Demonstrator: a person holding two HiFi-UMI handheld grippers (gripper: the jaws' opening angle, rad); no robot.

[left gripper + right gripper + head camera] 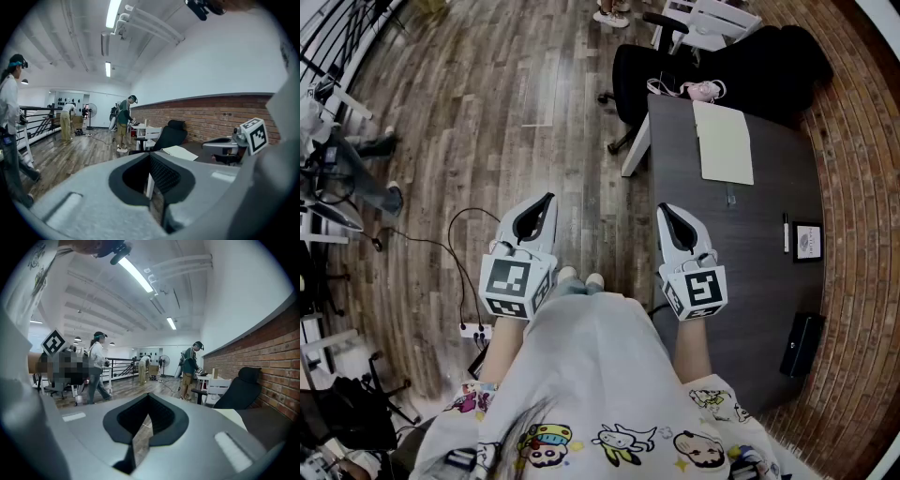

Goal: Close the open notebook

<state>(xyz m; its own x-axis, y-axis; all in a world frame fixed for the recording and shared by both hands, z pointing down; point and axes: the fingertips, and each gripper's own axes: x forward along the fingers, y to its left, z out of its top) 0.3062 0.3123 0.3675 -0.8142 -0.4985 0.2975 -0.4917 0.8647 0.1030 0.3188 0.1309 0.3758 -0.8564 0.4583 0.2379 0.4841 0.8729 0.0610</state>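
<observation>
Notebook [727, 142] untouched, well apart from both tools. Closest, a person in a white cartoon-print shirt [600, 394] holds two tongs out front. The left gripper [546, 202] hangs over the wooden floor [534, 112], jaws pressed together, empty. The right gripper [666, 211] sits above the edge of a dark table [750, 291], jaws likewise together and empty. Farther along the table lie a black case [802, 342], a framed card [807, 242] and a pen [786, 232]. At the far end the notebook lies flat, pale face up, near a black office chair [675, 70].

I read the notebook [727, 142] as cream, the table [750, 253] dark grey, the brick wall [855, 187] red-brown, the plank floor [516, 112] streaked grey-brown.
</observation>
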